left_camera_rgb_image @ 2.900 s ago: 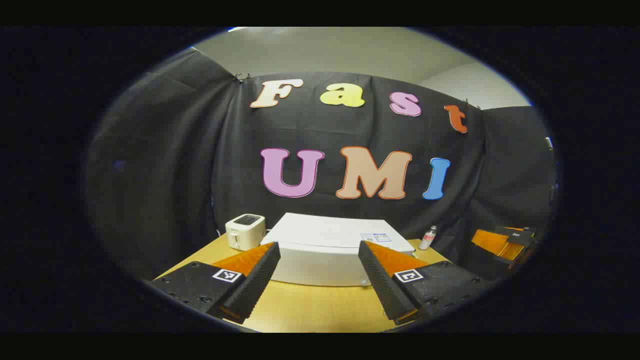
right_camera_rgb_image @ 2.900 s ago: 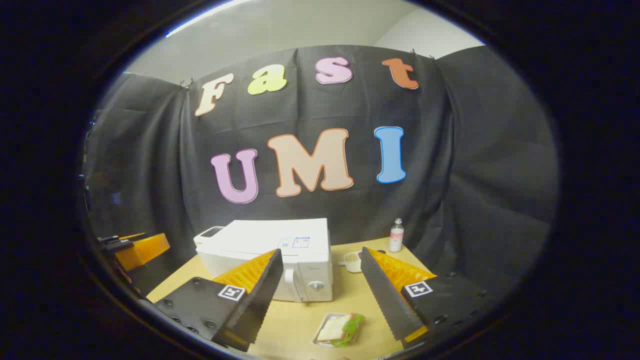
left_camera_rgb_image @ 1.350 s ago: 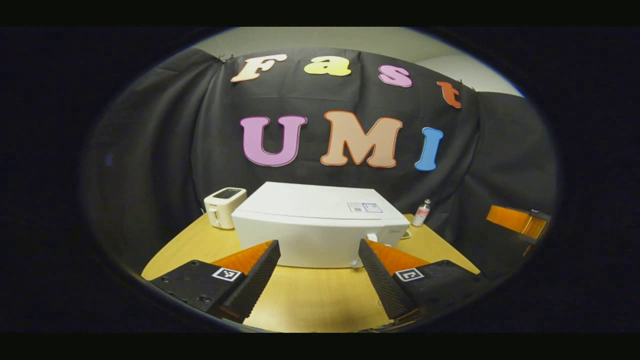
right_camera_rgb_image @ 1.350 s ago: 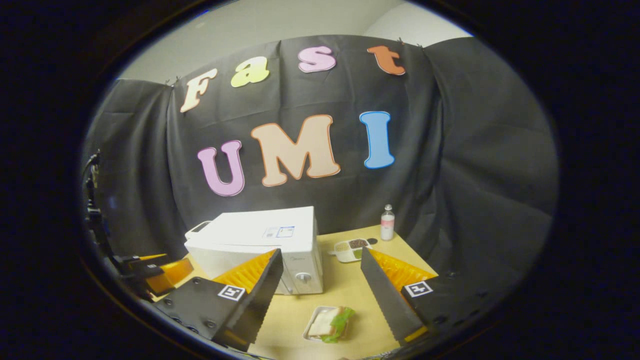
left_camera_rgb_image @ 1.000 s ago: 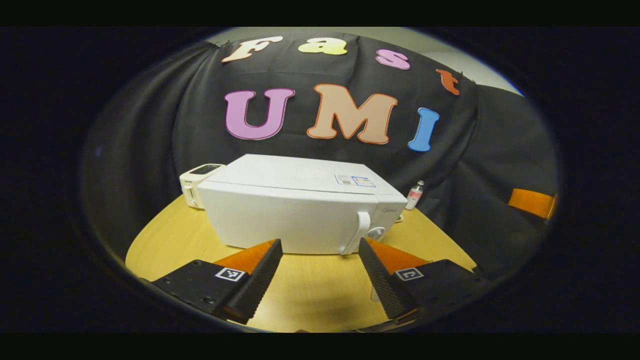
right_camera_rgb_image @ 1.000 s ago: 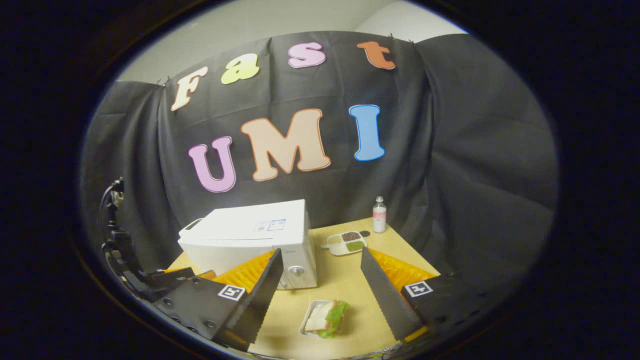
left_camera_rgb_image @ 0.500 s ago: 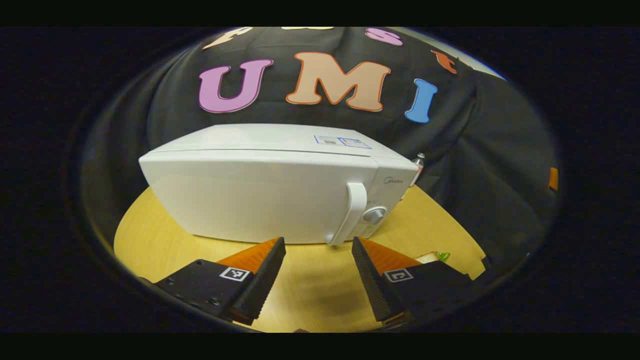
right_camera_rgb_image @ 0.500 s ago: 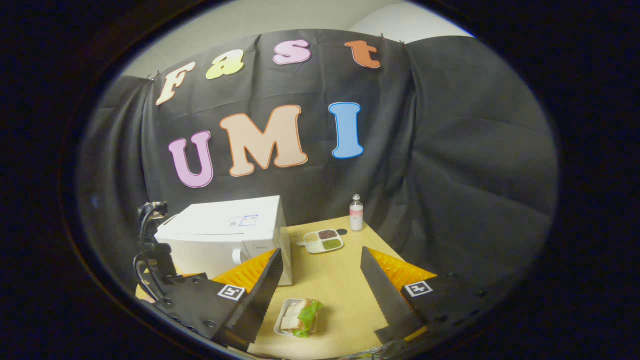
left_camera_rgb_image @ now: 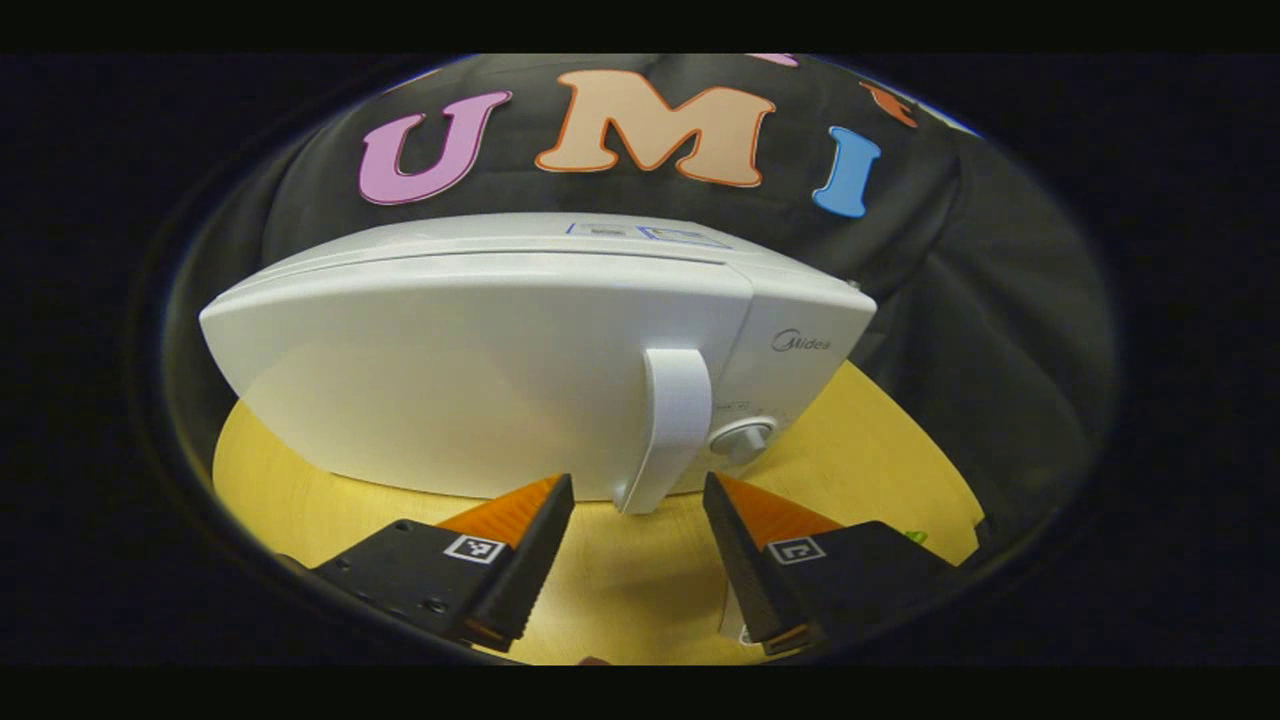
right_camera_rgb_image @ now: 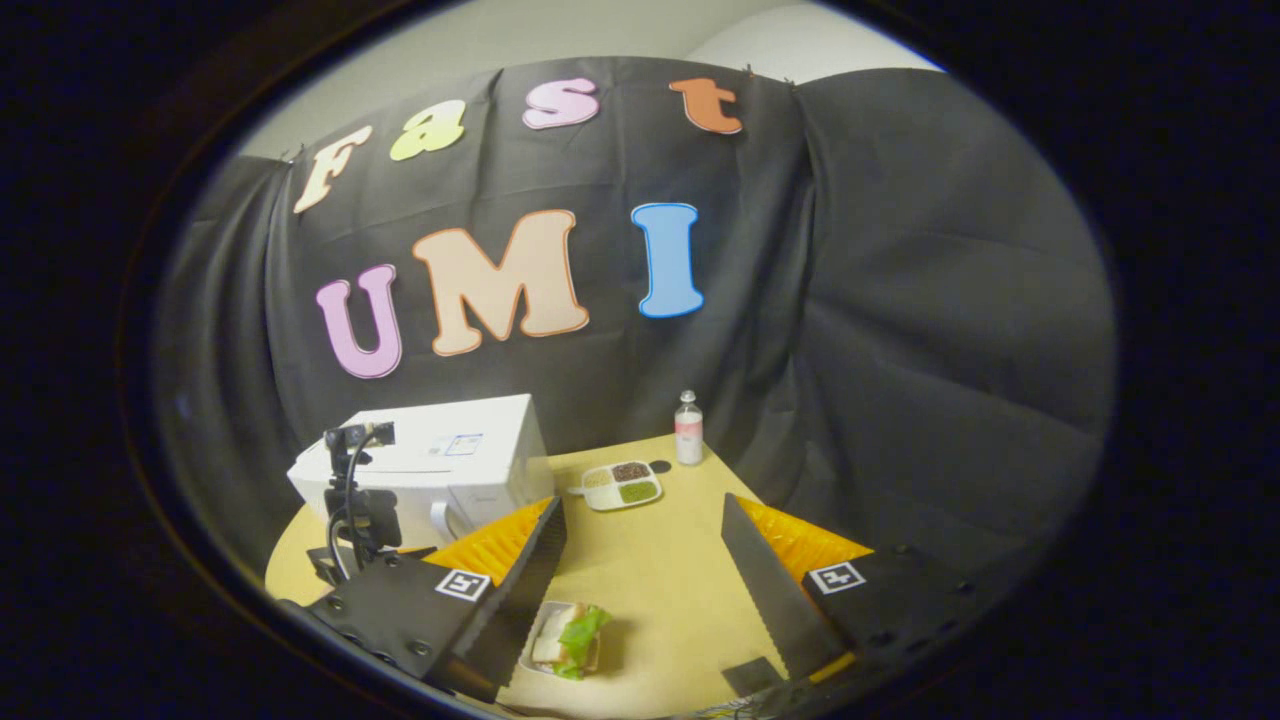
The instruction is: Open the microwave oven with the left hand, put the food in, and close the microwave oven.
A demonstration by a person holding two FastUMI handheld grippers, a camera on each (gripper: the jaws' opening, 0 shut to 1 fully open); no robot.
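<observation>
The white microwave [left_camera_rgb_image: 480, 370] stands close in front in the left gripper view, door shut, with its upright handle [left_camera_rgb_image: 672, 420] and a round knob [left_camera_rgb_image: 742, 437] to the right. My left gripper [left_camera_rgb_image: 636, 485] is open, its fingertips just short of the handle's lower end and touching nothing. In the right gripper view the microwave [right_camera_rgb_image: 455, 465] sits at the left, with the left gripper's body [right_camera_rgb_image: 355, 500] in front of it. A sandwich with lettuce in a small tray [right_camera_rgb_image: 562, 640] lies on the table by my open right gripper [right_camera_rgb_image: 642, 505], under its left finger.
The wooden table [right_camera_rgb_image: 660, 560] carries a divided dish of grains [right_camera_rgb_image: 622, 485] and a small bottle [right_camera_rgb_image: 688, 428] at the back right of the microwave. Black cloth walls close in behind and at both sides.
My left gripper has come down and forward to the microwave door, so the handle now stands just beyond its fingertips. The right gripper view has swung right, and the sandwich has drifted left in it.
</observation>
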